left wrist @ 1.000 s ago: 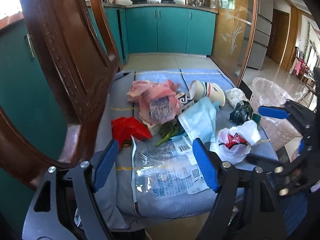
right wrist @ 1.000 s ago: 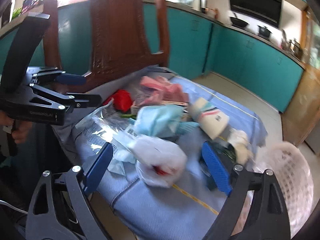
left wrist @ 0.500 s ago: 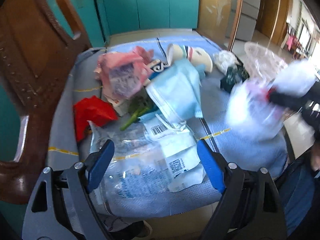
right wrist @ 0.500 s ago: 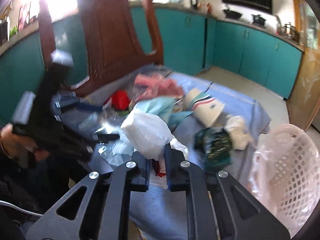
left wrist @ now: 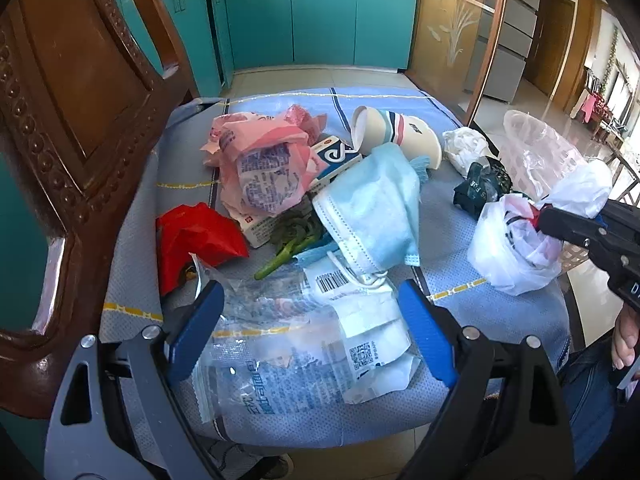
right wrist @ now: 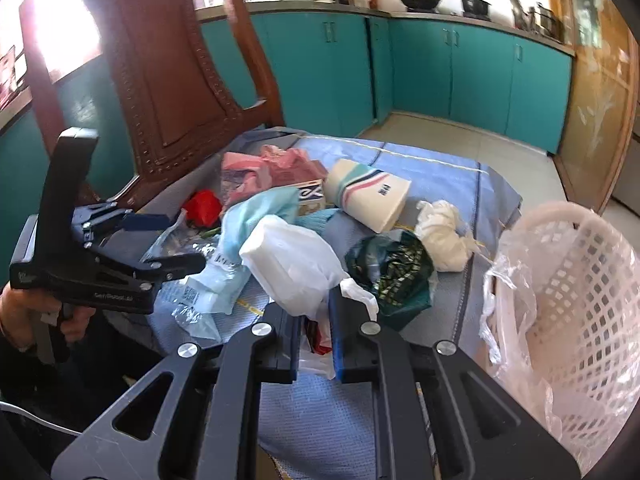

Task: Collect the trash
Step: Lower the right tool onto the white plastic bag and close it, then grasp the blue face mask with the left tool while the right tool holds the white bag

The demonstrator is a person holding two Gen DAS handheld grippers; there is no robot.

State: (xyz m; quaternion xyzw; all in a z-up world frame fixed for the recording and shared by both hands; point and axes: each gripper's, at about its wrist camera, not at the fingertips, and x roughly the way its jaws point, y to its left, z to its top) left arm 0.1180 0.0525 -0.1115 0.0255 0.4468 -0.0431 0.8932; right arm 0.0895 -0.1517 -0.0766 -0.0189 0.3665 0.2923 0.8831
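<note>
Trash lies on a blue cloth (left wrist: 452, 240) over a chair seat. My right gripper (right wrist: 316, 332) is shut on a white plastic bag (right wrist: 292, 260) with red inside and holds it above the cloth; the bag also shows in the left wrist view (left wrist: 512, 248). My left gripper (left wrist: 312, 332) is open over a clear printed wrapper (left wrist: 280, 360) at the near edge. Behind it lie a blue face mask (left wrist: 372, 208), a red wrapper (left wrist: 192, 236), a pink bag (left wrist: 260, 160), a paper cup (left wrist: 396, 136), a dark green bag (right wrist: 392, 268) and a white tissue wad (right wrist: 444, 232).
A white plastic basket (right wrist: 576, 300) lined with a clear bag stands at the right of the seat. The wooden chair back (left wrist: 80, 100) rises on the left. Teal cabinets (left wrist: 320, 16) stand behind, with tiled floor between.
My right gripper closed on the white bag and lifted it off the cloth toward the basket side. My left gripper moved lower over the clear wrapper and stayed open.
</note>
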